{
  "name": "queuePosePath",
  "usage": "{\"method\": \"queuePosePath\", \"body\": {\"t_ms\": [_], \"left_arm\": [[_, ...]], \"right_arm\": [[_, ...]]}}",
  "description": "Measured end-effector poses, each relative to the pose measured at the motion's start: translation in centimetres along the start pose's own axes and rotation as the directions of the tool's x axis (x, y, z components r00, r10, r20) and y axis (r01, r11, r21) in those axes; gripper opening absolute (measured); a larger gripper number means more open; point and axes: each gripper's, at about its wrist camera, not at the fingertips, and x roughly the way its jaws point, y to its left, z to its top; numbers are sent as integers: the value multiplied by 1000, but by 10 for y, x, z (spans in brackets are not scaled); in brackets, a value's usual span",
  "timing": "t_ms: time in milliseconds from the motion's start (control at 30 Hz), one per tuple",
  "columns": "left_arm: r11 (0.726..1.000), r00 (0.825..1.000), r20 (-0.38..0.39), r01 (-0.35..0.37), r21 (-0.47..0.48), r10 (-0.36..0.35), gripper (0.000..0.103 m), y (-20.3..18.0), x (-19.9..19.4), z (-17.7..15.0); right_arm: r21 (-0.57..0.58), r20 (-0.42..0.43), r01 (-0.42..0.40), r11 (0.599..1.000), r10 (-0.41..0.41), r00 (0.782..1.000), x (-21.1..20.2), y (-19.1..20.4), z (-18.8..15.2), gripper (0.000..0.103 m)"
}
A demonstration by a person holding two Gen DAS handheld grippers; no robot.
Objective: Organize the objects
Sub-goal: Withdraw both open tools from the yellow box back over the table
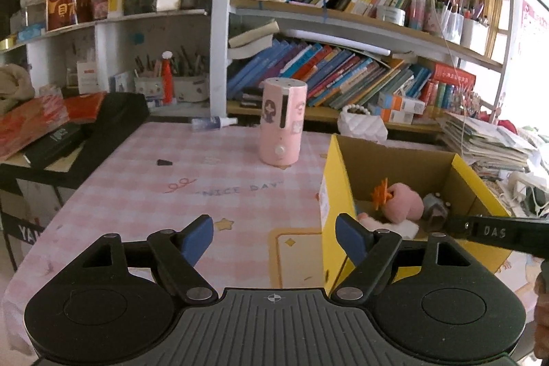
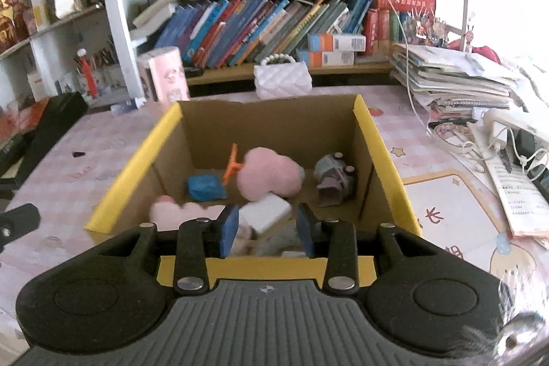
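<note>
A yellow cardboard box (image 2: 377,139) stands open on the pink checked table (image 1: 171,180); it also shows in the left wrist view (image 1: 334,180). Inside lie a pink plush (image 2: 269,175), a blue object (image 2: 205,187), an orange clip (image 2: 231,165), a grey toy (image 2: 333,182) and a white block (image 2: 266,211). My right gripper (image 2: 267,230) is open over the box's near rim, nothing between its pads. My left gripper (image 1: 274,240) is open and empty above the table, left of the box. A pink cylinder (image 1: 282,122) stands upright on the table beyond it.
A white quilted bag (image 2: 283,79) sits behind the box. A small spray bottle (image 1: 212,123) and a small black piece (image 1: 164,162) lie on the table. Bookshelves (image 1: 343,23) line the back. Stacked papers (image 2: 453,78) and cables lie at right. A black case (image 1: 103,126) stands at left.
</note>
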Motion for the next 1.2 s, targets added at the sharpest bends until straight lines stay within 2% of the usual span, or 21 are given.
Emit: {"method": "queuePosePath", "body": {"t_ms": [233, 467, 733, 1200], "left_arm": [[999, 1000, 11, -27, 31, 27, 90, 17, -24, -10], [999, 1000, -10, -20, 30, 20, 91, 33, -44, -24], [998, 999, -47, 16, 62, -13, 94, 33, -60, -40], [996, 995, -99, 3, 86, 5, 95, 36, -77, -62]], "right_arm": [[12, 25, 4, 1000, -4, 1000, -35, 37, -15, 57], [-2, 29, 14, 1000, -14, 999, -61, 66, -40, 62], [14, -7, 38, 999, -38, 999, -81, 78, -65, 67], [-17, -44, 86, 996, -86, 995, -102, 92, -98, 87]]}}
